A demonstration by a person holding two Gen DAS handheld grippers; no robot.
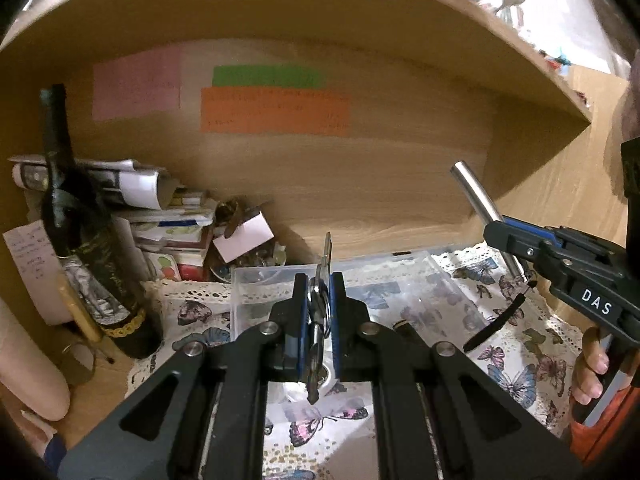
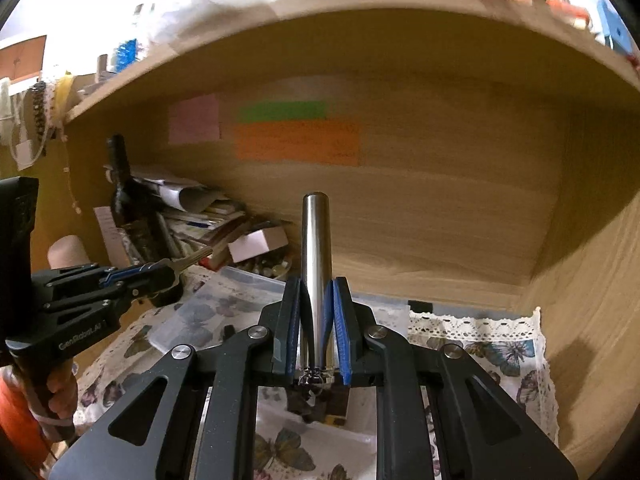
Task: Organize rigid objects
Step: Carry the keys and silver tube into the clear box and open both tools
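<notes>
I am holding both tools above the clear plastic storage box (image 1: pixel 340 280) on the desk. The left tool (image 1: pixel 319 312) is pinching a silver metal key (image 1: pixel 325 264), blade pointing forward over the box. The right tool (image 2: pixel 316 320) is clamping a polished steel cylinder (image 2: pixel 315 248), long axis forward, with the box directly beneath.

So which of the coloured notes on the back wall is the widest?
The orange note: it spans further sideways than the green note just above it and the pink note to the left.
</notes>
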